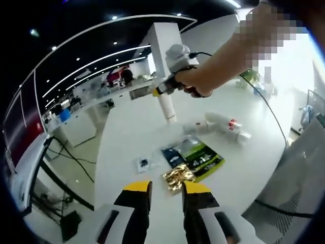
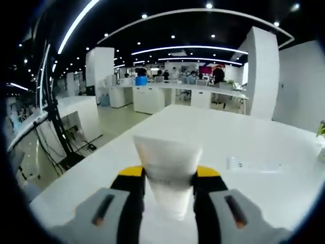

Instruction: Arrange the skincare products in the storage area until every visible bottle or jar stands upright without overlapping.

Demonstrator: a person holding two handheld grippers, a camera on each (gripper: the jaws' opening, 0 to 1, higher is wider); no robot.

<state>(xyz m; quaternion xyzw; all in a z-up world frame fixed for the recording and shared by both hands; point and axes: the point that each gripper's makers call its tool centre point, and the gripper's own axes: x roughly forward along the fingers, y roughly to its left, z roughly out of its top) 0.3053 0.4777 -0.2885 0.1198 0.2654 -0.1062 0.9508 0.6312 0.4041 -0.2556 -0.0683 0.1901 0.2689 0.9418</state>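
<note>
- Left gripper (image 1: pixel 167 190): yellow-tipped black jaws parted with a clear gap, nothing between them, hovering over the white table (image 1: pixel 127 137).
- Right gripper (image 2: pixel 169 178): jaws clamped on a white tube (image 2: pixel 167 162), one against each side; the tube's wide flat end points away from the camera.
- Same gripper in the left gripper view (image 1: pixel 170 86): held in a person's hand (image 1: pixel 195 81) above the table, the white tube (image 1: pixel 166 108) hanging beneath it with its lower end on or just above the tabletop; which, cannot tell.
- White bottles (image 1: pixel 221 124): lying on their sides on the table beyond the tube, one with a red band.
- Green-and-dark packets (image 1: pixel 195 157): flat, overlapping, just ahead of the left jaws.
- Gold foil wrapper (image 1: pixel 177 177): crumpled, touching the packets' near edge.
- Small clear sachet (image 1: pixel 143 163): flat, left of the packets.
- White flat item (image 2: pixel 251 163): on the table, right of the tube.
</note>
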